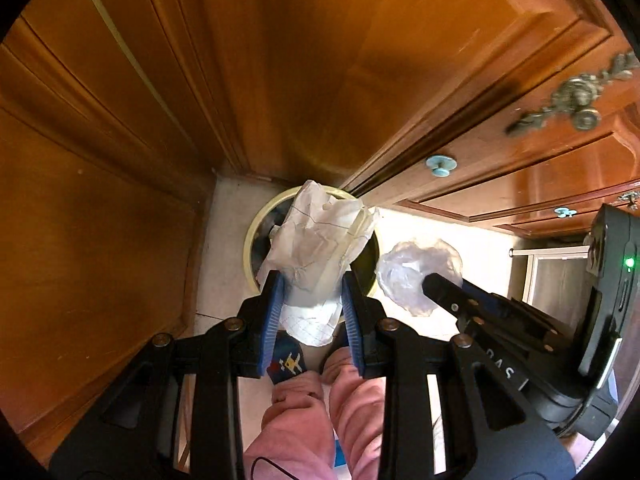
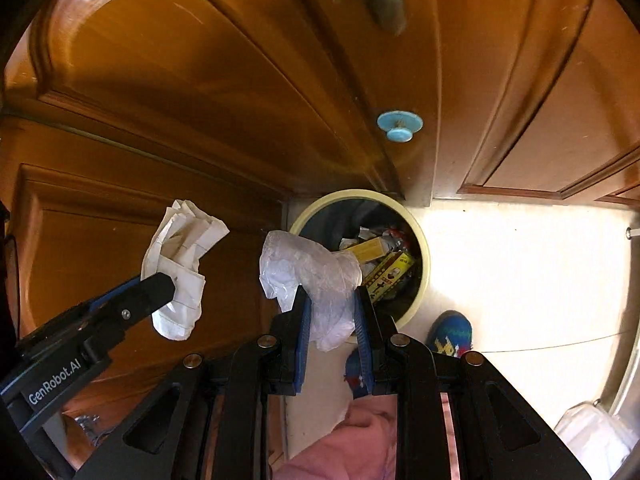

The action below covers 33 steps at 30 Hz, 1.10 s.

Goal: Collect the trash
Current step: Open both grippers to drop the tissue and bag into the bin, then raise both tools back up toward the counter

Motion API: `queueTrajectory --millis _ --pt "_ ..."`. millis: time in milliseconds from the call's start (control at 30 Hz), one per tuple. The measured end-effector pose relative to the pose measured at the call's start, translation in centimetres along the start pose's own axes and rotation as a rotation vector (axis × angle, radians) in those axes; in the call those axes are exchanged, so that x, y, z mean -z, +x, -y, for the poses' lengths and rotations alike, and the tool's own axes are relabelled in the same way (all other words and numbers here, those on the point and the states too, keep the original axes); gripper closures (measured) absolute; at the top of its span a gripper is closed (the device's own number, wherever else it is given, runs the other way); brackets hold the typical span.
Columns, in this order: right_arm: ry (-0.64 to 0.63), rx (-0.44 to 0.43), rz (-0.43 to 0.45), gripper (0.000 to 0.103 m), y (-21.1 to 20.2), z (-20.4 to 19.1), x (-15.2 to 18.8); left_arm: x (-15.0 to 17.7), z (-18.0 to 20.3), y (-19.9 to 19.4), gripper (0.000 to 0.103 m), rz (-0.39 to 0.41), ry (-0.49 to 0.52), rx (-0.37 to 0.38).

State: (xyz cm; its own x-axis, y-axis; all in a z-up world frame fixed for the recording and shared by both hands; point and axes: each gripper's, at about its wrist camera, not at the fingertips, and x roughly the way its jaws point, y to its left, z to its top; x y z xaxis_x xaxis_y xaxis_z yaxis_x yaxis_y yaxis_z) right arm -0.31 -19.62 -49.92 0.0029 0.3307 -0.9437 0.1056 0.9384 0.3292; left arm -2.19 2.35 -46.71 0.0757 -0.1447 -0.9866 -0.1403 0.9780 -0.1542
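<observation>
My left gripper [image 1: 310, 286] is shut on a crumpled white lined paper [image 1: 320, 240], held above a round cream-rimmed trash bin [image 1: 252, 232] on the floor. The paper hides much of the bin's opening. My right gripper [image 2: 330, 300] is shut on a crumpled clear plastic wrapper [image 2: 312, 268], held over the near left rim of the bin [image 2: 424, 256]. The bin holds several packets and boxes. In the right wrist view the left gripper [image 2: 160, 284] holds the paper [image 2: 180, 252] to the left of the bin. In the left wrist view the right gripper [image 1: 430, 282] holds the wrapper [image 1: 412, 272] to the right.
Wooden cabinet doors [image 1: 280, 60] with blue knobs [image 2: 400, 126] stand close behind and beside the bin. The person's pink trousers [image 1: 304, 412] and blue patterned slippers [image 2: 450, 332] are just below the grippers. Pale floor [image 2: 520, 280] spreads to the right.
</observation>
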Motion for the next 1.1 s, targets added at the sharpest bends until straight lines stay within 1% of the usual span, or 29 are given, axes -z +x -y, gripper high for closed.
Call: queueTrajectory --millis 133,200,300,333,400,467,533,700,900,1000,1100 --pt "0.000 -0.006 -0.002 0.082 1.7 -0.3 -0.7 -0.7 -0.5 1.9 0.076 -0.013 -0.005 -0.001" --pt "0.004 -0.021 -0.004 0.082 2.4 -0.1 -1.3 -1.0 -0.1 2.8 0.076 -0.016 -0.008 -0.003" --pt "0.016 -0.039 -0.004 0.081 3.0 0.3 -1.6 -1.4 -0.6 3.7 0.076 -0.028 -0.019 -0.003" --pt "0.020 -0.047 -0.007 0.081 3.2 0.5 -1.7 -1.4 -0.6 3.7 0.074 -0.032 -0.021 -0.007" --pt "0.031 -0.061 -0.018 0.073 3.5 0.7 -1.8 -1.6 -0.8 4.2 0.068 -0.048 -0.023 -0.014" --pt "0.044 -0.074 -0.028 0.066 4.0 1.2 -1.7 -1.7 -0.8 4.6 0.058 -0.058 -0.023 -0.027" --pt "0.052 -0.077 -0.038 0.065 4.5 1.7 -1.6 -1.9 -0.7 4.9 0.054 -0.063 -0.020 -0.038" --pt "0.056 -0.066 -0.053 0.065 4.7 2.4 -1.3 -1.7 -0.4 5.5 0.054 -0.073 -0.026 -0.062" --pt "0.038 -0.059 -0.056 0.065 3.0 2.4 -0.8 -1.6 0.2 4.6 0.054 -0.077 -0.024 -0.065" --pt "0.034 -0.062 -0.052 0.065 1.6 2.3 -0.6 -1.7 0.5 3.1 0.054 -0.073 -0.012 -0.058" --pt "0.033 -0.068 -0.047 0.065 -0.7 1.7 -0.5 -1.8 1.1 0.6 0.054 -0.064 0.004 -0.059"
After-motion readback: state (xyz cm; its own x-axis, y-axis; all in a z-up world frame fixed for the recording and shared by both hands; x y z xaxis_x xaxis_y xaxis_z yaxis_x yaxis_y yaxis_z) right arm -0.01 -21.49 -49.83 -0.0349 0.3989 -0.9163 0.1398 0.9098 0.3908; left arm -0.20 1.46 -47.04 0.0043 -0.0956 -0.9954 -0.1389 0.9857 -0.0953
